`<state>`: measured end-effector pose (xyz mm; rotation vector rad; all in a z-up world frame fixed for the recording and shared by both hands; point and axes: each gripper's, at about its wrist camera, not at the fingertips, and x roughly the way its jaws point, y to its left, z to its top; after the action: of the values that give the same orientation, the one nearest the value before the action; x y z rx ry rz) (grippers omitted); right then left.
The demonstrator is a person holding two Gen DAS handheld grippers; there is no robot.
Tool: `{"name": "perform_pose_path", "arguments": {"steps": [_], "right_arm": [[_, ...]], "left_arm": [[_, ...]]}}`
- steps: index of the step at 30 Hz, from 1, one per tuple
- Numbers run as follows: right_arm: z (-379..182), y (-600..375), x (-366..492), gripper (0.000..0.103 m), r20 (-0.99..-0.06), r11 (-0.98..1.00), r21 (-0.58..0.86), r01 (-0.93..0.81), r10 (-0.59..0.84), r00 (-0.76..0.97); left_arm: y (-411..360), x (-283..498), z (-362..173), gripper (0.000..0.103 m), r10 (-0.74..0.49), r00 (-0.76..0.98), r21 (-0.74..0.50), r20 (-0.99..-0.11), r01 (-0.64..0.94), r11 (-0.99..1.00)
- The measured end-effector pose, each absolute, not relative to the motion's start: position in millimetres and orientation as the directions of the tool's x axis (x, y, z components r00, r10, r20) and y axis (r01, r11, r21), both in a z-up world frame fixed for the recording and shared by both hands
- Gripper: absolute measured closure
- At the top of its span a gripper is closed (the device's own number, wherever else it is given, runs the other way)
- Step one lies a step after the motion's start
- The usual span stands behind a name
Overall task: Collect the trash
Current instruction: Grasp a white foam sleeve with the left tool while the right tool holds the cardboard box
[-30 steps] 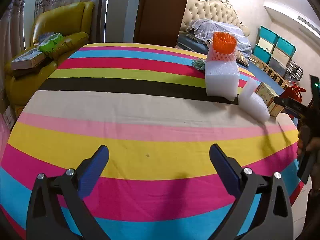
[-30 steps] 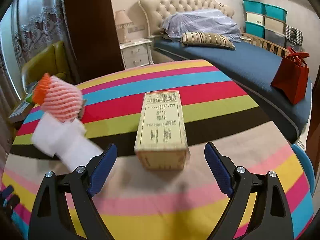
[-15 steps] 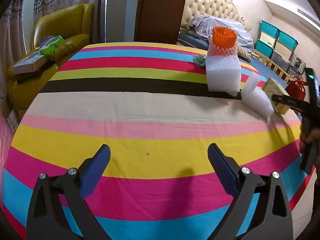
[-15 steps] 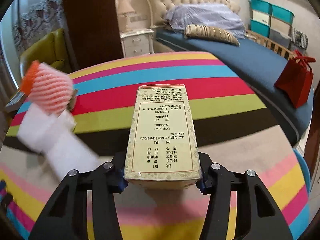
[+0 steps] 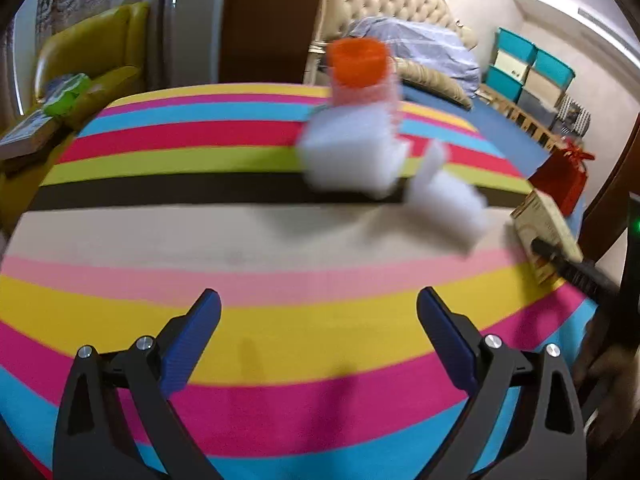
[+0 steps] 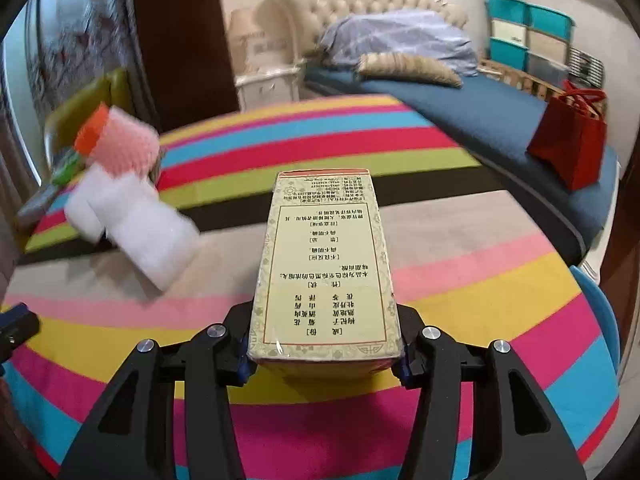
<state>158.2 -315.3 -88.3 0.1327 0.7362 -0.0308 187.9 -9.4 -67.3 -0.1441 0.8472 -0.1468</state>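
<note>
Where the left wrist view looks forward: striped worktop [image 5: 280, 248] in bands of pink, yellow, black, green, red and blue. Left hand-held gripper [image 5: 318, 320] spread wide, nothing between the blue pads. White foam blocks [image 5: 352, 156] on the black band, an orange-topped pink foam net [image 5: 360, 76] just behind them. Yellow armchair [image 5: 92, 52] at left, tufted headboard [image 5: 384, 4] and teal storage bins [image 5: 532, 72] beyond.

Right wrist view: right hand-held gripper [image 6: 324, 356] pinching a cream printed carton [image 6: 324, 272] by its near end, carton raised over the worktop's pink and yellow bands. Foam blocks at left. Bed with blue cover [image 6: 480, 120], red gift bag [image 6: 568, 144] on it, white nightstand [image 6: 268, 84] behind.
</note>
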Motion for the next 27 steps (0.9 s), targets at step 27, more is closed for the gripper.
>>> {"name": "perform_pose_path", "arguments": {"steps": [27], "right_arm": [[-79, -338, 147, 0.053, -0.610, 0.968, 0.185, 0.172, -0.025, 0.792]], "left_arm": [[-138, 316, -64, 0.007, 0.012, 0.627, -0.094, -0.779, -0.135, 0.986]]}}
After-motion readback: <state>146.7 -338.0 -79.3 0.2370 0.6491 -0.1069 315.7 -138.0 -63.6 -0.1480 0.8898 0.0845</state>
